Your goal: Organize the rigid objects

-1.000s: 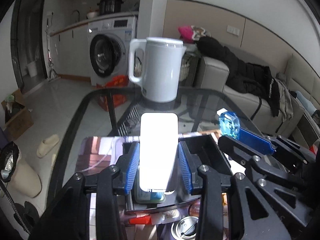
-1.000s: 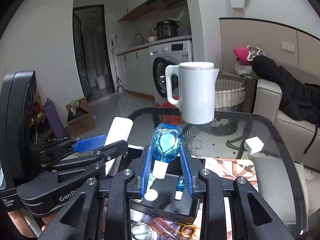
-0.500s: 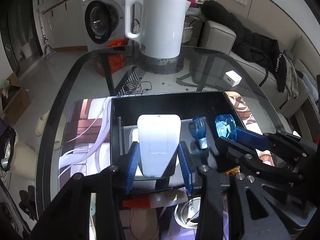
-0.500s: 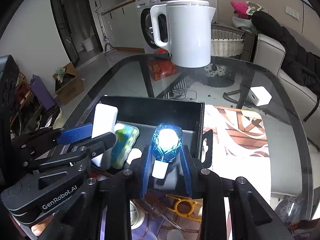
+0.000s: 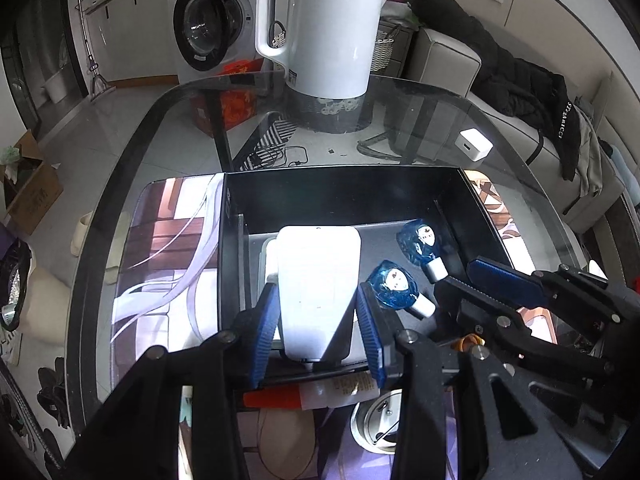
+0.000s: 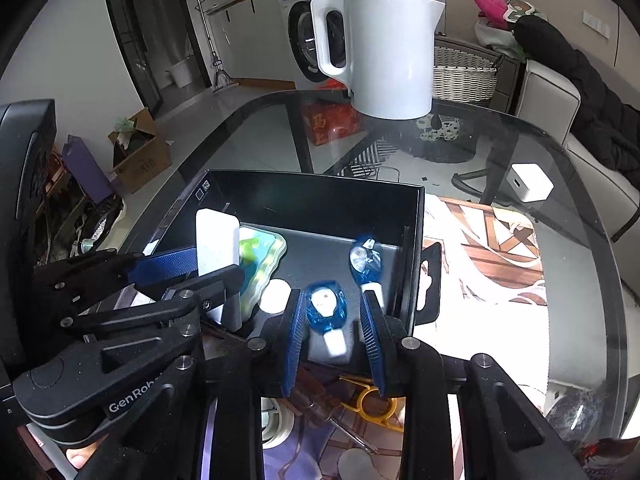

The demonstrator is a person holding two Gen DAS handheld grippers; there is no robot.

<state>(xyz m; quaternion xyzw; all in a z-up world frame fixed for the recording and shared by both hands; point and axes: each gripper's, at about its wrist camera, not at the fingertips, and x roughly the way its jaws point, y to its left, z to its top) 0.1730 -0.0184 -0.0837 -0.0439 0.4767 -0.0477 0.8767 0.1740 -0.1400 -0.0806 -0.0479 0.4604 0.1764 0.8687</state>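
The left gripper [image 5: 318, 322] pointed steeply down into the open black rectangular box [image 5: 344, 192] on the glass-topped table [image 5: 420, 120], its blue pads clamped on both sides of a flat white rounded-corner case [image 5: 318, 292]. That case stood tilted over the box floor; from the right wrist view it rose just beside a green-and-yellow soft-looking pouch [image 6: 262, 256] already lying inside. Whether the case's lower end touched the floor, I could not tell.

Over on the other side, the right gripper [image 6: 332, 334] was down in the same box, jaws at a narrow setting with a small blue faceted bottle with a white neck [image 6: 326, 310] between them. The left pad touched the bottle; on the right there seemed to be a sliver of space, so a firm grip could not be called. A second blue bottle of the same kind [image 6: 365, 260] lay on the box floor just beyond, near the right wall. A small white round cap [image 6: 275, 296] sat beside the pouch.

Behind the box, a tall white electric kettle [image 6: 390, 52] stood upright on the glass, and a small white square charger [image 6: 530, 182] rested well apart to the right.
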